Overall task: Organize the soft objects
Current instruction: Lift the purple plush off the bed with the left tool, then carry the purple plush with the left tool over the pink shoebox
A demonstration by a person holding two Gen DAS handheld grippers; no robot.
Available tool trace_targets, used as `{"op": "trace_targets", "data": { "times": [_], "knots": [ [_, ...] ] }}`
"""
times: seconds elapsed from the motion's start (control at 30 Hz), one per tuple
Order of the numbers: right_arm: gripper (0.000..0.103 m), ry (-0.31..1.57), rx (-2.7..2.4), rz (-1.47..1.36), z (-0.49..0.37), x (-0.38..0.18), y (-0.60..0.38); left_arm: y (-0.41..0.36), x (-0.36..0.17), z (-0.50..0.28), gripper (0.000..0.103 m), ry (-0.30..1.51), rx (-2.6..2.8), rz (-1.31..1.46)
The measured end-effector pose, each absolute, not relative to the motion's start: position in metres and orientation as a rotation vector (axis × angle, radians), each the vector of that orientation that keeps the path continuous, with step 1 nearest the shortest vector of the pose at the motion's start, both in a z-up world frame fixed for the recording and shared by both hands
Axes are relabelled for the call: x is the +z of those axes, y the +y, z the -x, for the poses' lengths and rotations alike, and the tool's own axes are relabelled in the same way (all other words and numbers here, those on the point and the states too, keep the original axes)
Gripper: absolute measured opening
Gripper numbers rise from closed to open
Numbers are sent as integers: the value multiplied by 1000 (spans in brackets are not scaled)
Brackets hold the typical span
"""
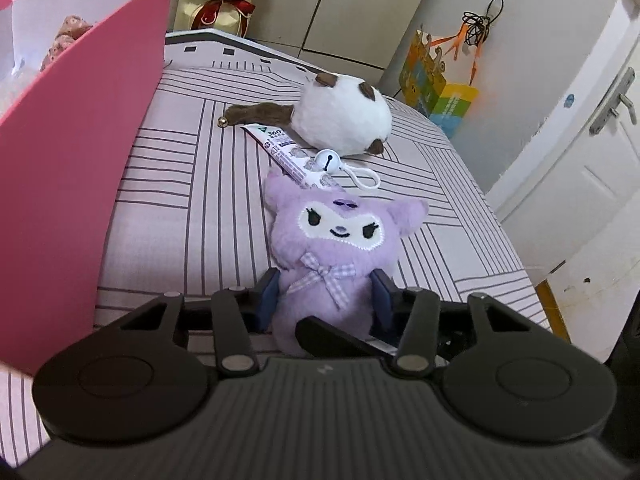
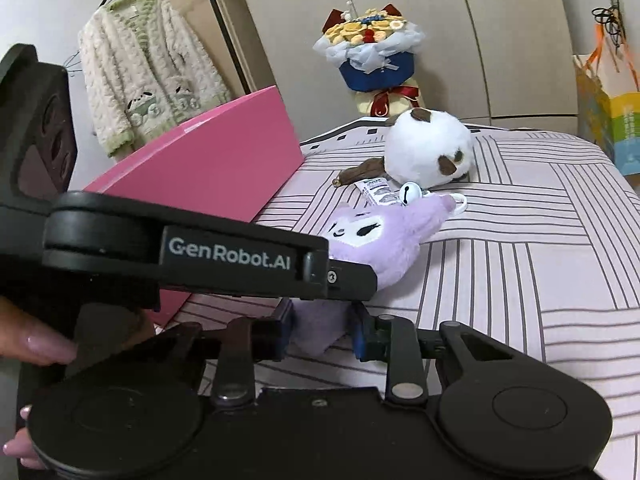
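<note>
Both tongs are gripping the purple plush (image 1: 336, 256) lying near on the bed (image 1: 460, 208): the left tongs (image 1: 325, 300) squeezing its body, the right tongs (image 2: 322, 330) pinching its lower end, probably for lifting into the pink box (image 1: 80, 168) at the left.

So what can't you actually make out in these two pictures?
- Pink box contents: left wrist view, its wall hides all but a floral scrap.
- Purple plush lower body: both views, hidden behind the left gripper and right gripper.
- Tag print: too small.
- White plush face: turned away.
</note>
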State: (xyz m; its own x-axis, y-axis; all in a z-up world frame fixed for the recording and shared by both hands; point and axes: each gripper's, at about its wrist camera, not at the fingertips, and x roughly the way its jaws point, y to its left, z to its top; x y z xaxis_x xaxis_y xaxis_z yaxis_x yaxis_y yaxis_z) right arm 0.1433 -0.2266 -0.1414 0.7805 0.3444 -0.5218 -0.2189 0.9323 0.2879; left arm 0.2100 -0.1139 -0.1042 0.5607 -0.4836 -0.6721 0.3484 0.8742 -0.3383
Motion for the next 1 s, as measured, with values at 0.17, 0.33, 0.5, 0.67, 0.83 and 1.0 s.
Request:
{"op": "trace_targets", "data": {
  "times": [0.17,0.33,0.5,0.67,0.83,1.0],
  "knots": [
    [34,620,307,-243,-134,-135,-230,-113,-98,-196,47,837,-517,162],
    [34,650,314,-229,-118,-125,-226,-108,-91,-176,47,835,-540,154],
    [34,657,323,-161,-96,-111,-213,-97,-80,-153,47,819,-563,162],
    [34,711,338,-106,-70,-92,-198,-83,-64,-121,47,825,-588,149],
    [34,687,397,-96,-45,-70,-183,-61,-38,-90,47,776,-568,135],
    [34,630,471,-68,-30,-47,-159,-35,-14,-65,47,686,-524,114]
  ]
}}
